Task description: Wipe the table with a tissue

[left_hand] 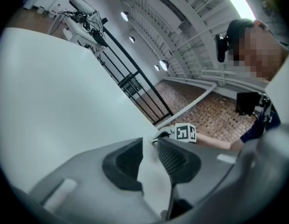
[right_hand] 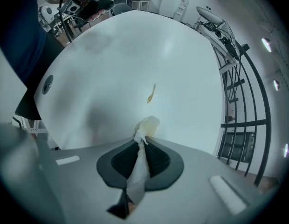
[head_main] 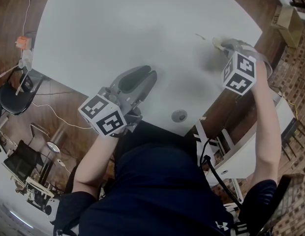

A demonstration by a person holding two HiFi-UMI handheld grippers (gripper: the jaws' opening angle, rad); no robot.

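Note:
The white table (head_main: pixel 118 28) fills the head view. My right gripper (head_main: pixel 222 45) is at its far right, shut on a white tissue (right_hand: pixel 145 126). The tissue's crumpled, slightly yellowed end sticks out past the jaws onto the tabletop (right_hand: pixel 135 45). A small yellow smear (right_hand: pixel 151 93) lies just beyond it, also seen as a streak (head_main: pixel 199 36) in the head view. My left gripper (head_main: pixel 145 80) hovers over the near table edge, jaws close together with a white sheet (left_hand: pixel 154 176) pinched between them. The right gripper's marker cube (left_hand: pixel 185 132) shows past the left jaws.
A round cable hole (head_main: pixel 179 115) sits in the table near the front edge, also seen as a grommet (right_hand: pixel 47 84). A black chair (head_main: pixel 15 95) and cables lie on the floor left. A cardboard box (head_main: pixel 290 23) sits far right. A black railing (right_hand: pixel 237 101) stands beyond the table.

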